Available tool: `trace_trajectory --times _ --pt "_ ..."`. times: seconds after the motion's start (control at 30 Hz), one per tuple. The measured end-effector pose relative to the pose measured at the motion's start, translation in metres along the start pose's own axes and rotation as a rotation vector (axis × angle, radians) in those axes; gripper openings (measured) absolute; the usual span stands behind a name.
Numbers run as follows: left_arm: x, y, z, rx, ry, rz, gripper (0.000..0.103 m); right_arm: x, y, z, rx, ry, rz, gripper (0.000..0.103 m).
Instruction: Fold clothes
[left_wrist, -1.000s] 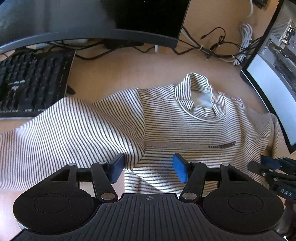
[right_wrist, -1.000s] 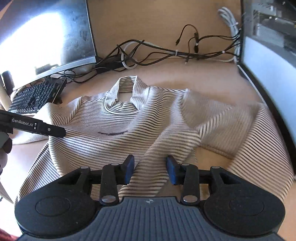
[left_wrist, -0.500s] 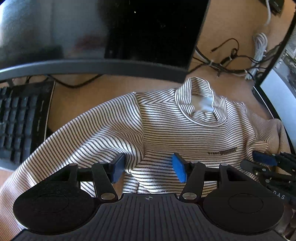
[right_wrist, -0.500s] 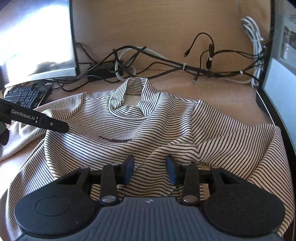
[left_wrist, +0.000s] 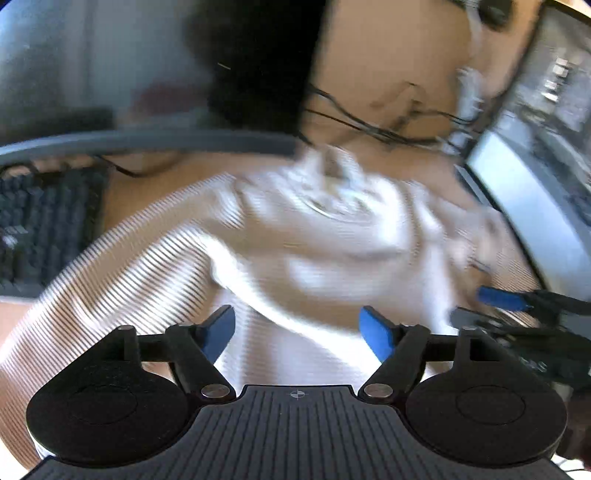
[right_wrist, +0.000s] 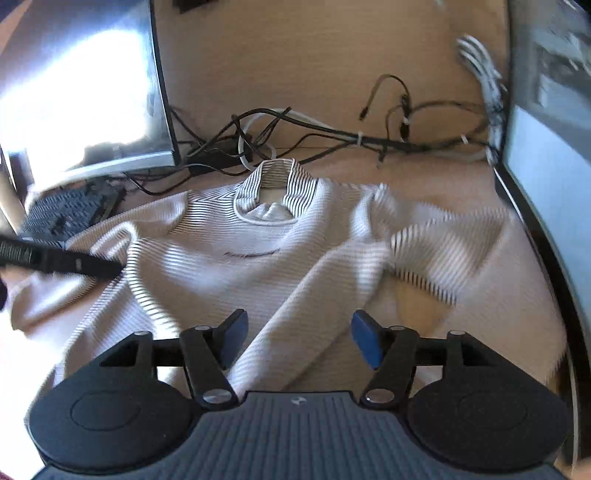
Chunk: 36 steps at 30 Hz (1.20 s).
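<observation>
A white long-sleeved shirt with thin black stripes (right_wrist: 229, 266) lies front up on the wooden desk, collar (right_wrist: 275, 192) pointing away from me. It is rumpled, and its right sleeve (right_wrist: 436, 258) is bunched in folds. My left gripper (left_wrist: 297, 328) is open over the shirt's (left_wrist: 314, 251) lower left part, nothing between its blue pads. My right gripper (right_wrist: 299, 338) is open above a diagonal fold near the hem. Each view shows the other gripper at its edge: the right gripper's fingers (left_wrist: 517, 306), the left gripper's finger (right_wrist: 74, 262). The left wrist view is blurred by motion.
A curved monitor (right_wrist: 85, 96) and a black keyboard (right_wrist: 66, 214) stand at the left. A second monitor (right_wrist: 546, 192) borders the shirt on the right. A tangle of cables (right_wrist: 332, 136) runs along the back wall. Bare desk (right_wrist: 424, 177) shows behind the collar.
Both grippers' jaws have spread wider. The shirt has shifted and its right sleeve has bunched up; the left wrist view has gone blurred with motion.
</observation>
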<state>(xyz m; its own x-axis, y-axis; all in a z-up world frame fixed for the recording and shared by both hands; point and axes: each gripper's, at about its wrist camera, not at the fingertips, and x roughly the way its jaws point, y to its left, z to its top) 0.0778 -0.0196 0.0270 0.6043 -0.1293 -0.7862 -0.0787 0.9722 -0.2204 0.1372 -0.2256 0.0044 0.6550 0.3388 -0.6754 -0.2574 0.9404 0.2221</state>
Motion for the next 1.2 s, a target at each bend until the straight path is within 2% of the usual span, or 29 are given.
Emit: trace_trajectory --times 0.13,0.2,0.27,0.33,0.43,0.57,0.63,0.73,0.8,0.9,0.97,1.03,1.13,1.2 --pt "0.003 -0.009 -0.031 0.024 0.082 -0.047 0.084 -0.029 0.011 -0.024 0.051 -0.01 0.048 0.077" --pt "0.004 -0.006 -0.045 0.017 0.123 -0.064 0.085 -0.038 0.023 -0.038 0.017 0.006 0.014 0.081" --pt "0.004 -0.001 -0.056 0.019 0.137 -0.071 0.088 -0.04 0.032 -0.053 0.002 0.041 -0.056 0.081" --pt "-0.002 0.005 -0.064 0.037 0.126 -0.082 0.09 -0.037 0.037 -0.066 0.001 0.082 -0.12 0.081" --pt "-0.005 0.004 -0.071 0.084 0.106 -0.101 0.095 -0.039 0.049 -0.081 -0.058 0.071 -0.198 0.083" --pt "-0.002 -0.012 -0.082 0.197 0.065 -0.065 0.098 -0.042 0.052 -0.087 -0.041 0.048 -0.247 0.092" --pt "-0.005 -0.016 -0.09 0.219 0.046 -0.035 0.098 -0.047 0.048 -0.089 -0.028 0.039 -0.288 0.094" --pt "-0.018 -0.01 -0.098 0.174 0.024 -0.014 0.098 -0.071 0.044 -0.094 0.033 -0.023 -0.308 0.094" --pt "-0.03 -0.006 -0.106 0.13 0.001 0.017 0.098 -0.09 0.04 -0.1 0.087 -0.08 -0.283 0.103" --pt "-0.052 -0.011 -0.126 0.072 -0.05 0.083 0.099 -0.113 0.042 -0.114 0.127 -0.135 -0.22 0.103" --pt "-0.068 -0.021 -0.142 0.028 -0.074 0.131 0.1 -0.126 0.052 -0.127 0.12 -0.141 -0.211 0.103" --pt "-0.092 -0.034 -0.164 -0.042 -0.132 0.164 0.101 -0.141 0.065 -0.138 0.119 -0.149 -0.21 0.103" --pt "-0.12 -0.059 -0.194 -0.038 -0.216 0.212 0.103 -0.167 0.084 -0.159 0.139 -0.175 -0.221 0.103" --pt "-0.134 -0.07 -0.211 -0.041 -0.266 0.241 0.103 -0.188 0.092 -0.177 0.173 -0.234 -0.232 0.103"
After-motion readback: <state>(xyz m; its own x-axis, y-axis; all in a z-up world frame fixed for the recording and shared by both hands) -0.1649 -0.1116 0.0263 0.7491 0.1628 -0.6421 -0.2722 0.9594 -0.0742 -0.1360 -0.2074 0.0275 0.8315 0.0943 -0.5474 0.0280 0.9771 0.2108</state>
